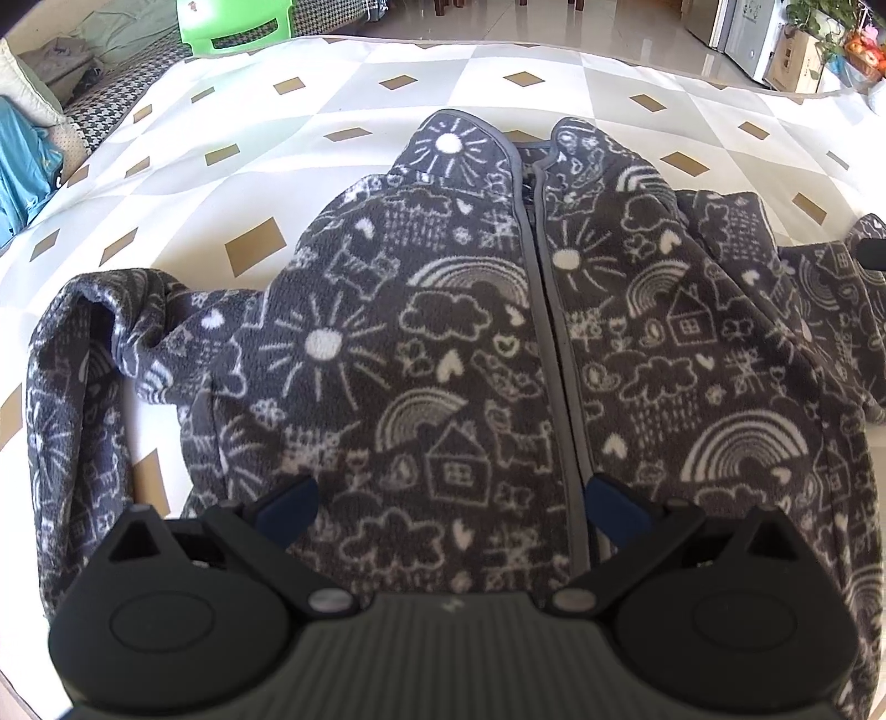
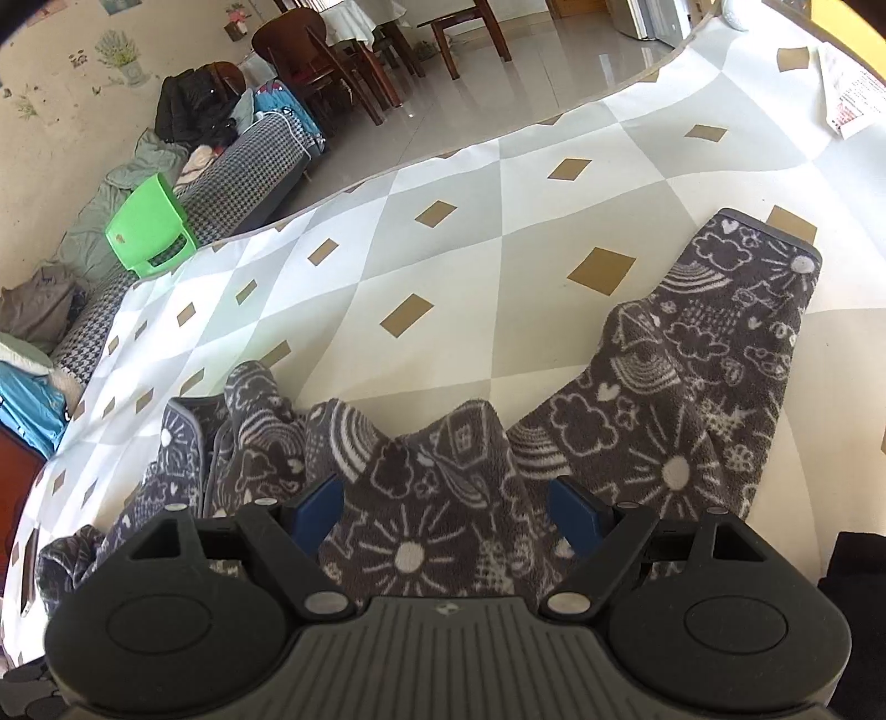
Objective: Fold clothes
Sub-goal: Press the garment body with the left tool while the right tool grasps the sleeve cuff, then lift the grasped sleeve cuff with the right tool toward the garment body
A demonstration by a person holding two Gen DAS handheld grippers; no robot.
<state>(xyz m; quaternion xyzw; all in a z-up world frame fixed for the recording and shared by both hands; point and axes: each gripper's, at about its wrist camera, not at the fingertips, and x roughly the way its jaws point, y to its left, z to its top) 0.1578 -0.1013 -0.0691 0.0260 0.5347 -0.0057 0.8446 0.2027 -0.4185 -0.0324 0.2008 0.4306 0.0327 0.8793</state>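
A: Diamond-patterned mat (image 1: 498, 72), white and grey with tan lozenges, covers the floor of a living room; a green stool (image 1: 235, 25) and a houndstooth sofa (image 2: 243, 166) stand at its far edge. On the mat lies the fleece jacket (image 1: 443, 343), dark grey with white suns, clouds and rainbows, front up, zip (image 1: 545, 310) closed.

B: And the 2 tongs?

A: Left tongs (image 1: 451, 498) hover low over the hem area, blue pads apart, nothing pinched. Right tongs (image 2: 446, 504) stand apart likewise, over the bunched shoulder region beside the right sleeve (image 2: 736, 343); fabric lies below them, not clamped.

B: Where does risk arise?

A: Judged from this view, 3 points. First, the left sleeve (image 1: 77, 399) curls back on itself at the mat edge; folding over it as it lies would trap a lump. Second, the ridge of cloth under the right tongs is thick, so a closing grip may take 2 layers, front and back together, and drag the whole body off line. Third, the collar (image 1: 498, 144) stands raised; a fold along the zip could skew if it is not flattened.

B: Anything else?

A: Fleece clings to itself, so a dragged sleeve may pull neighbouring cloth along.
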